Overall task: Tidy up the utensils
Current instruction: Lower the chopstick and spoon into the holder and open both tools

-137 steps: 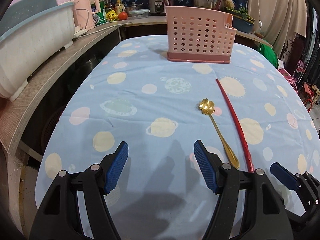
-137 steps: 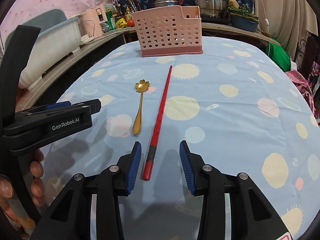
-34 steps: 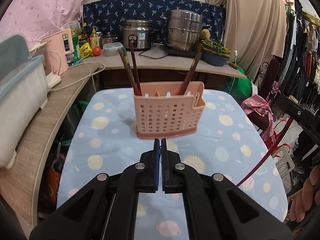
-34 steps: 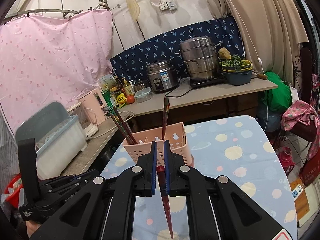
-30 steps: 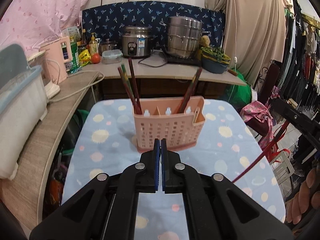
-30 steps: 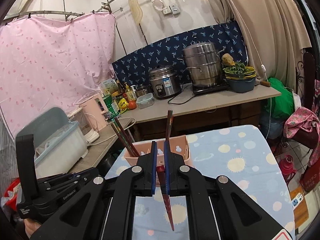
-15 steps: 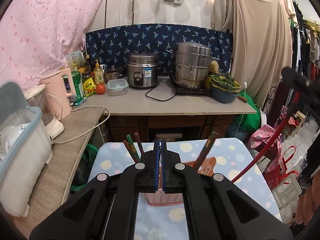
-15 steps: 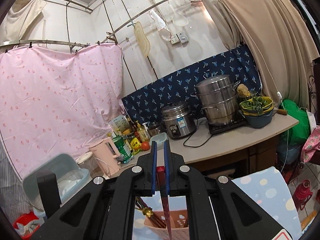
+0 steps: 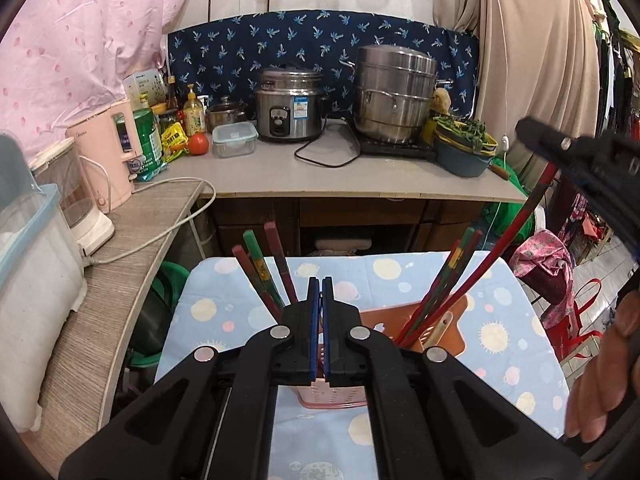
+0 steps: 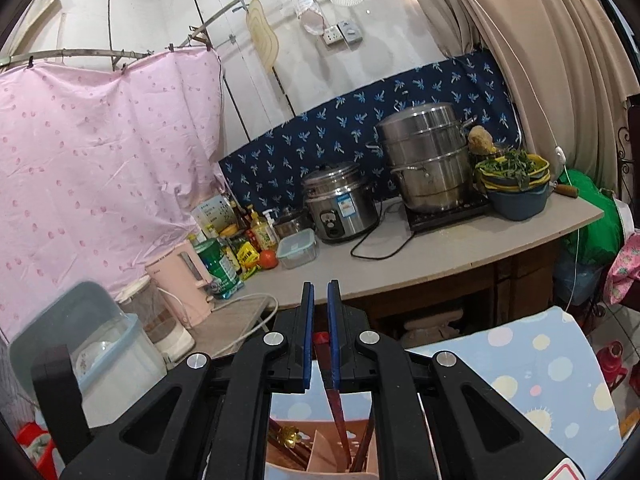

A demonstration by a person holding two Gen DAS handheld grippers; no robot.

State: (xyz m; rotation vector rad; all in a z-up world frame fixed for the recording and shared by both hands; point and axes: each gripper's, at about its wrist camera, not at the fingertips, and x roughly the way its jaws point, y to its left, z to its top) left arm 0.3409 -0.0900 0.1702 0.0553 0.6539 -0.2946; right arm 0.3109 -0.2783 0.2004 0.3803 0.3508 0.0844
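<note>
A pink perforated utensil holder [image 9: 440, 322] stands on the blue dotted tablecloth [image 9: 504, 336], with several chopsticks upright in its compartments. My right gripper [image 10: 321, 330] is shut on a red chopstick [image 10: 334, 400], tip down inside the holder's right compartment [image 10: 356, 460]; it also shows in the left wrist view [image 9: 508, 236]. A gold flower spoon [image 10: 290, 437] shows in the holder's left part, under my left gripper [image 9: 320, 320], which is shut; its stem is hidden behind the jaws.
A counter [image 9: 360, 176] behind the table carries a rice cooker [image 9: 290, 104], a steel steamer pot [image 9: 394, 94], a pink kettle [image 9: 116, 148] and bottles. A plastic bin [image 9: 28, 264] sits at left. A hand [image 9: 600, 380] shows at right.
Both grippers have dropped closer to the holder. The red chopstick's tip has gone down into the right compartment. The spoon and chopstick lay on the table 4.6 s ago.
</note>
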